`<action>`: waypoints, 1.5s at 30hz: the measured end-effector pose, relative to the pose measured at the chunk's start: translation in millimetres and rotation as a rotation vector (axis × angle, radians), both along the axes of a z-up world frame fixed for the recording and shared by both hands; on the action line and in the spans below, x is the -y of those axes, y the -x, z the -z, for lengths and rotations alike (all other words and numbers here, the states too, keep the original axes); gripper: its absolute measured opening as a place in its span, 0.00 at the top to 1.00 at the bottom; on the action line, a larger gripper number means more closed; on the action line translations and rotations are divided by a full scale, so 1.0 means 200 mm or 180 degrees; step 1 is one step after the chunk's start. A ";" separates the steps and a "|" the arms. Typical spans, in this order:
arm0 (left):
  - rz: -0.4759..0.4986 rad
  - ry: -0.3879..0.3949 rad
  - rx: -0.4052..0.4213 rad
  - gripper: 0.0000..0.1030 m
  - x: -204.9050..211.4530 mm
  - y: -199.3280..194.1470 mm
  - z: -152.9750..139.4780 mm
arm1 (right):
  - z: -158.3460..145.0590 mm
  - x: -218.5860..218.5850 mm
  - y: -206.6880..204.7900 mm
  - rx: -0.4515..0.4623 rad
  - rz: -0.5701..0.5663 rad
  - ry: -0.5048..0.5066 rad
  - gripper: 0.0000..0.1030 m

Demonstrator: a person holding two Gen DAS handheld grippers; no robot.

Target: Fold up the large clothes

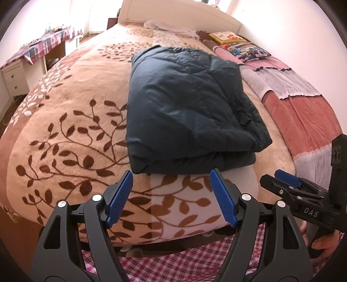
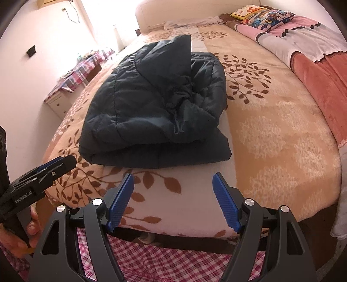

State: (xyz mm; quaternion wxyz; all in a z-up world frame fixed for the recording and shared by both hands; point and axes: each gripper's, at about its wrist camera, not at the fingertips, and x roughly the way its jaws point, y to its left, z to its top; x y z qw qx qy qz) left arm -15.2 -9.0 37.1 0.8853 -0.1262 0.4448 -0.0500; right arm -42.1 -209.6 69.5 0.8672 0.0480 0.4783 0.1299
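A dark navy quilted jacket (image 1: 186, 108) lies folded in a thick rectangular stack on the bed; it also shows in the right wrist view (image 2: 151, 108). My left gripper (image 1: 171, 197) is open and empty, just short of the jacket's near edge. My right gripper (image 2: 173, 199) is open and empty, near the bed's front edge, a little short of the jacket. The right gripper also shows at the right of the left wrist view (image 1: 288, 184). The left gripper shows at the left of the right wrist view (image 2: 52, 167).
The bed is covered by a beige blanket with a brown leaf pattern (image 1: 71, 134). A pink and red striped quilt (image 1: 303, 104) and pillows (image 1: 245, 50) lie along the right. A checkered-cloth desk (image 1: 43, 45) stands at the left. A white headboard (image 1: 173, 13) is at the back.
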 end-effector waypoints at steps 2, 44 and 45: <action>0.0009 0.0025 -0.0041 0.29 -0.01 -0.01 0.02 | 0.01 -0.02 0.00 -0.0035 0.0008 0.0039 0.29; -0.0034 -0.0085 -0.0188 0.29 0.03 0.00 0.11 | 0.10 -0.06 -0.01 -0.0139 -0.0006 0.0082 0.29; -0.0035 -0.0088 -0.0192 0.29 0.03 -0.01 0.11 | 0.10 -0.06 -0.01 -0.0144 -0.0004 0.0077 0.29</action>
